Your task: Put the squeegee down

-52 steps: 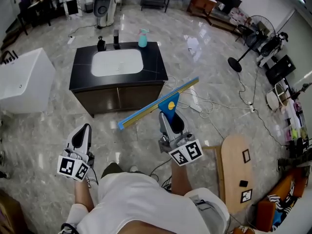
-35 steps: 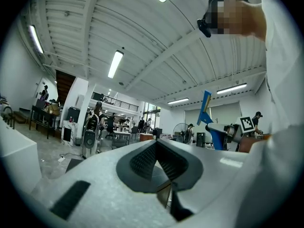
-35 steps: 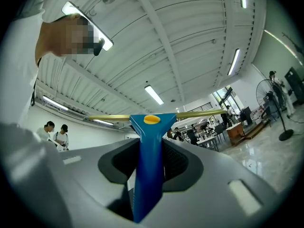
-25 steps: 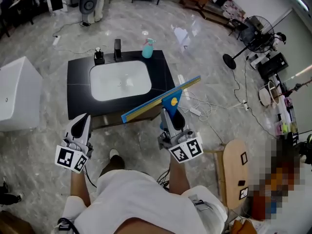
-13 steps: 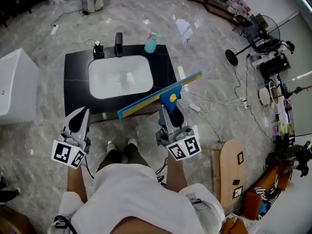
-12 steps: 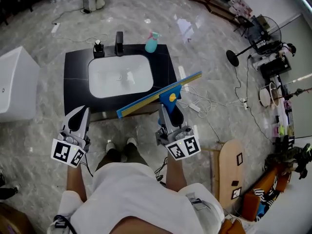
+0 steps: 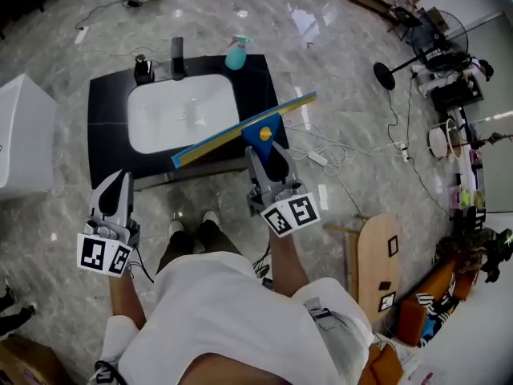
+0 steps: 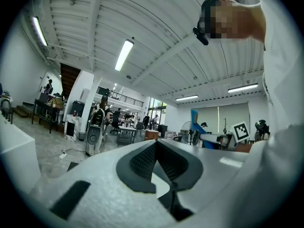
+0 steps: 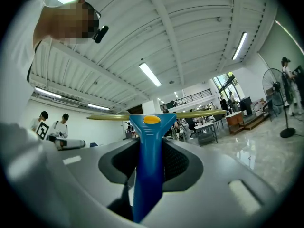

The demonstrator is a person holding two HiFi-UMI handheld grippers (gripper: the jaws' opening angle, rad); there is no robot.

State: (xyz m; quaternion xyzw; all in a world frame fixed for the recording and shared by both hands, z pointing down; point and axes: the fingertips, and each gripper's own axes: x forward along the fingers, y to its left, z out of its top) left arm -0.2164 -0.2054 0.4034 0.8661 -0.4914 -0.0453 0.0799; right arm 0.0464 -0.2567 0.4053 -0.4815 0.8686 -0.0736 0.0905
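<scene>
The black tabletop [image 7: 103,131] of the vanity lies straight ahead of the person, most of its middle taken up by the white basin [image 7: 180,117]. That leaves only bare strips at the sides and front.

In the head view the squeegee [image 7: 240,131] hangs in the air across the tabletop's front right corner. Its long yellow-and-blue blade runs on a slant from lower left, by the front edge, to upper right, past the right edge. Its short blue handle points back toward the person.

The right gripper [image 7: 265,151] has that handle clamped between its jaws. The right gripper view shows the handle [image 9: 146,170] standing up between the pads, with the blade [image 9: 190,114] lying crosswise above it.

The left gripper [image 7: 115,181] hovers low off the front left corner, well apart from the squeegee. Its jaws are drawn together with nothing in them [image 8: 159,167].

The setting-down therefore looks to be the right hand's job. The bare strip to the right of the basin is nearest, just ahead of and below the blade. The blade's length probably has to turn along that strip or it will overhang the edge.

The faucet [image 7: 177,54] and spray bottle [image 7: 235,54] stand at the back, clear of that spot.
</scene>
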